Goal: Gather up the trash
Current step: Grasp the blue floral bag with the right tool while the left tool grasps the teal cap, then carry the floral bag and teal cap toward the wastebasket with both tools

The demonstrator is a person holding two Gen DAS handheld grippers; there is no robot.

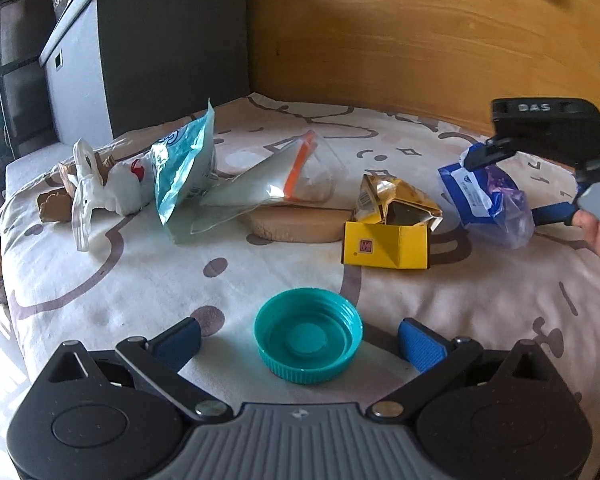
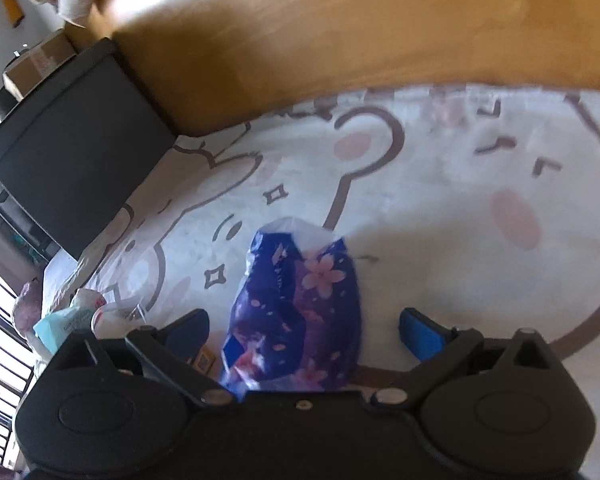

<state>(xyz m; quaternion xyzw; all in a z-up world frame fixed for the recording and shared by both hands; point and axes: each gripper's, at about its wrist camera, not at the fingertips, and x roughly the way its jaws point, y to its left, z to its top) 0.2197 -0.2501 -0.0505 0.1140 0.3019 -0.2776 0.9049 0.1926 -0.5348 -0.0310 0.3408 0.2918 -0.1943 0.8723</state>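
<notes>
Spread wide on both grippers, the jaws grip nothing: the left gripper (image 1: 300, 340) is set low with the teal bottle cap (image 1: 308, 340) lying open side up between its blue pads (image 1: 420, 344), neither pad touching it, while the right gripper (image 2: 304, 332) is held over the blue floral wrapper (image 2: 300, 312), which lies between its fingers and is not yet pinched. Two pickups appear to be in preparation; each next move would call for the jaws to be closed squarely on the item, the thin wrapper being likely to crumple and slip. More trash is seen farther back: a yellow carton (image 1: 384, 244), a clear zip bag (image 1: 276, 184), a light-blue pouch (image 1: 180, 168) and a white plastic bag (image 1: 88, 192). All of it rests on a cream cartoon-bear cloth (image 1: 140, 280), bordered by a wooden surface (image 1: 420, 40) and a dark storage box (image 1: 152, 52).
</notes>
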